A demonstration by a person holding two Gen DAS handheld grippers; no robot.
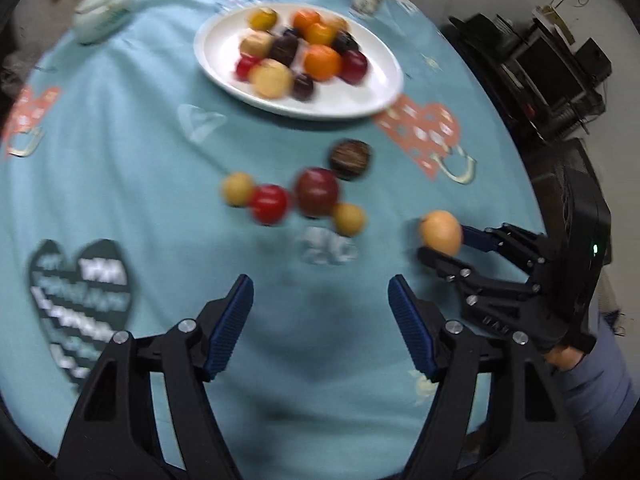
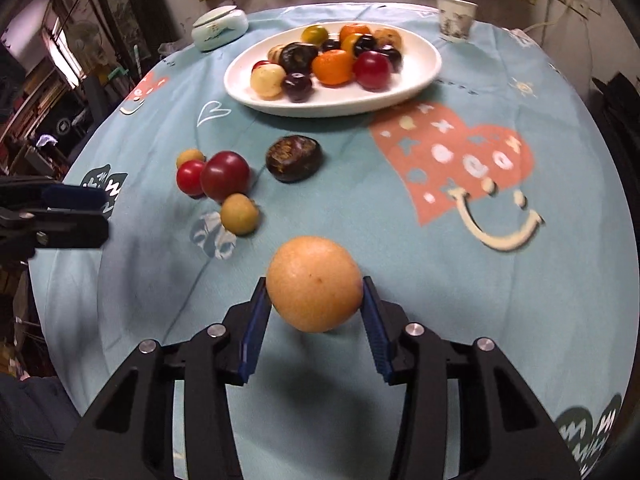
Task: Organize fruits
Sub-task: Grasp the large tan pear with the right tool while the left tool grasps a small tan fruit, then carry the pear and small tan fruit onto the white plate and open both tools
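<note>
My right gripper is shut on a pale orange fruit, held just above the blue tablecloth; the same orange fruit and right gripper show at the right of the left wrist view. My left gripper stands open over bare cloth, nothing between its fingers. Ahead lie loose fruits: a dark red one, a small red one, two yellowish ones and a dark brown one. Further back a white oval plate holds several mixed fruits.
A pale lidded dish sits at the table's far left and a small patterned cup at the far right. The round table edge drops off on the right toward black equipment. A sleeve shows behind the right gripper.
</note>
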